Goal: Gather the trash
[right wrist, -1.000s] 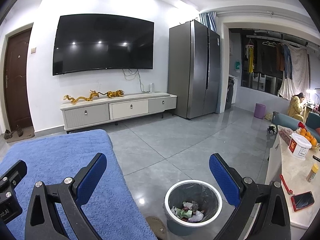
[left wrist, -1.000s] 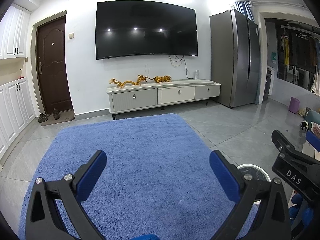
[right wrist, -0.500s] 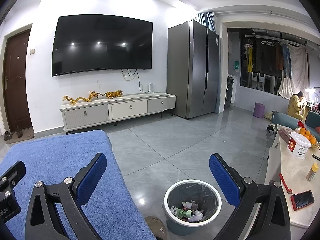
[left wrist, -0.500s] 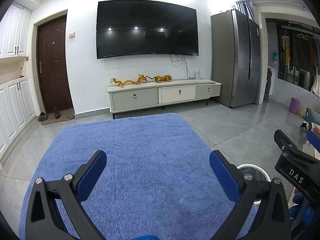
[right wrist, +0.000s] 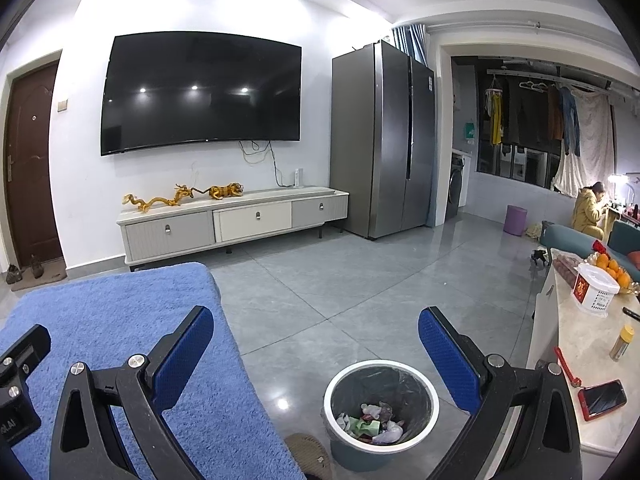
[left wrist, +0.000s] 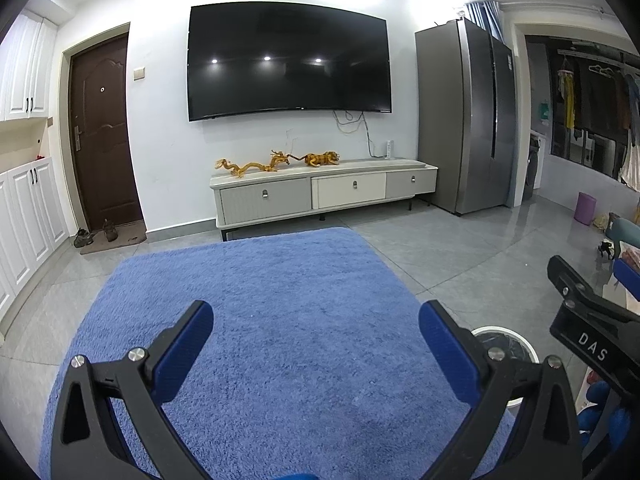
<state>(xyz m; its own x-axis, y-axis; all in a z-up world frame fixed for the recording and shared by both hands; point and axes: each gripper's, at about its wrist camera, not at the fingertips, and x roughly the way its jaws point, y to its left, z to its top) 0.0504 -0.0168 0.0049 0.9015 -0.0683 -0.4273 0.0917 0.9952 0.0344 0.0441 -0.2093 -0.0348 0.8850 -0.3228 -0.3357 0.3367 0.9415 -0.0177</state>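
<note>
**op_remote:** Basically nothing has moved over the last second, just a tiny drift in both wrist views. From where I sit, the left gripper (left wrist: pixel 316 344) is spread wide with nothing between the blue pads, hanging over the blue rug (left wrist: pixel 280 300). Same story for the right gripper (right wrist: pixel 316 344): wide apart, empty, parked above the rug's edge and the grey floor tiles (right wrist: pixel 340 280).

**bin_watcher:** So where's the trash?

**op_remote:** All the trash I can see is already in the trash bin (right wrist: pixel 380 368). It sits on the floor just below and ahead of the right gripper, between its fingers in that view, with crumpled wrappers (right wrist: pixel 372 424) at the bottom. From the left gripper only a sliver of its white rim pokes out past the right-hand finger, so the right hand is clearly the nearer one.

**bin_watcher:** Anything loose left to grab?

**op_remote:** Not on the rug or tiles that I can spot. Off to the right gripper's right is a counter (right wrist: pixel 576 344) with a phone (right wrist: pixel 602 398), a red tool (right wrist: pixel 566 364) and a small bottle (right wrist: pixel 622 342), but none of that reads as trash to me. My guess is collecting is mostly done, or the next piece is out of view. If something turns up, the bin's round mouth faces straight up, so a drop from the right side looks simplest.
</note>
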